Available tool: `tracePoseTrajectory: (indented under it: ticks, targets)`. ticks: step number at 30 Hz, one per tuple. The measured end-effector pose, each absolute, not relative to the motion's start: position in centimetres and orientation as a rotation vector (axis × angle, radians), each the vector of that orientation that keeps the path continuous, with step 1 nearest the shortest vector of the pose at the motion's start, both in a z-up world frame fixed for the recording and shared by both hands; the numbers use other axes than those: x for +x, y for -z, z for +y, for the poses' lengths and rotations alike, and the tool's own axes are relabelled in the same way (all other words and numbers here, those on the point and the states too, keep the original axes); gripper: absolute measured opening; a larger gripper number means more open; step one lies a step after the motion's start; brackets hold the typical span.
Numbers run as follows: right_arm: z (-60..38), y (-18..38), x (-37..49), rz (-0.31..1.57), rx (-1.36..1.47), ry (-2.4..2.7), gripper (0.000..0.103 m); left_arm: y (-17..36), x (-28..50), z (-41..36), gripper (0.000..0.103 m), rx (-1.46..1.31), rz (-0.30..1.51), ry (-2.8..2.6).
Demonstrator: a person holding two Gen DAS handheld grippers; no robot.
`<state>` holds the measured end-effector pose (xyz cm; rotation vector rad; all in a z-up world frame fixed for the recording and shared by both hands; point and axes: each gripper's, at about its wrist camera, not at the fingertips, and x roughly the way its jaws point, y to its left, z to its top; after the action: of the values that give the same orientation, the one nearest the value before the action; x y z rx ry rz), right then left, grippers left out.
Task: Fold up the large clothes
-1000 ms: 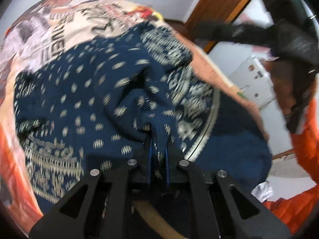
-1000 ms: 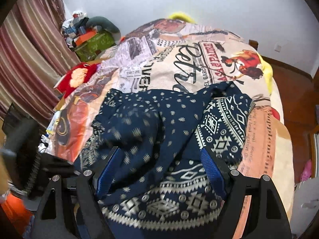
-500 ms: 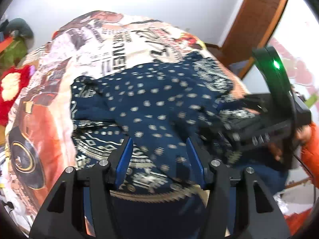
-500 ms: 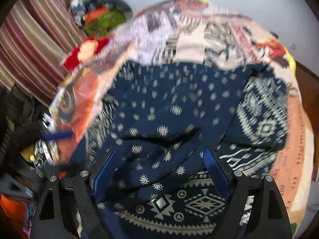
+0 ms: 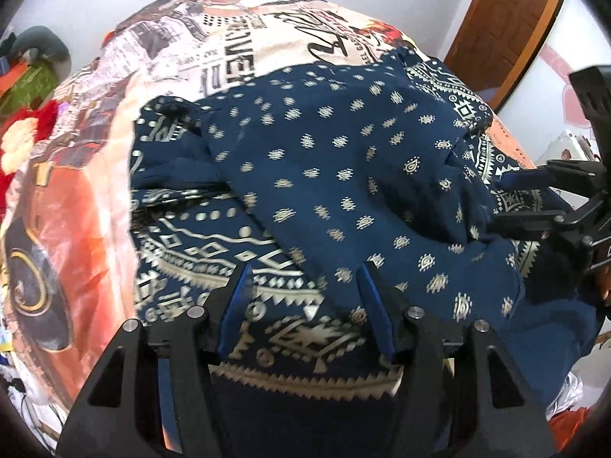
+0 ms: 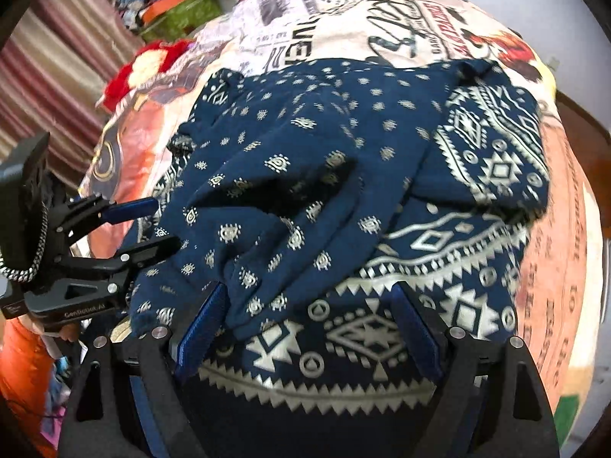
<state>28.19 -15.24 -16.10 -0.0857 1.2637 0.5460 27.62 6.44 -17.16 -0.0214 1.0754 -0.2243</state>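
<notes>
A bed (image 5: 95, 229) covered with a printed bedspread (image 6: 343, 26) carries a rumpled navy patterned garment (image 5: 343, 175) and a red plush toy (image 6: 152, 61).

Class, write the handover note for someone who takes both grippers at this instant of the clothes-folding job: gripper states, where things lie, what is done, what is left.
Left gripper: open, holding nothing, over the near hem.
Right gripper: open, holding nothing, also at the near edge.
The navy patterned garment lies bunched on the printed bedspread, with a dotted layer thrown over the banded border part.
Done: one rough fold-over at most; the cloth is creased and uneven.
Left: smooth the layers, square the edges, then finish folding. I would probably regrip the near edge first.
</notes>
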Motion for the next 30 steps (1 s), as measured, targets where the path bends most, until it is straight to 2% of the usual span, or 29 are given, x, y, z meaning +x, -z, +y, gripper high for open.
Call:
tracePoseTrajectory:
  ticks: [15,21,30]
  targets:
    - [-20.3,7.9,20.1,0.919,-0.157,-0.382,0.086,11.7,20.7,13.1,0.058,-0.122,0.918,0.039]
    - [-23.2,7.8,16.5,0.907,-0.100,-0.311,0.086,14.2,17.8,14.6,0.060,-0.169,0.969,0.013]
    - [-26.9,10.2,11.9,0.988,0.071,-0.255,0.086,19.8,14.2,15.5,0.060,-0.312,1.111,0.028]
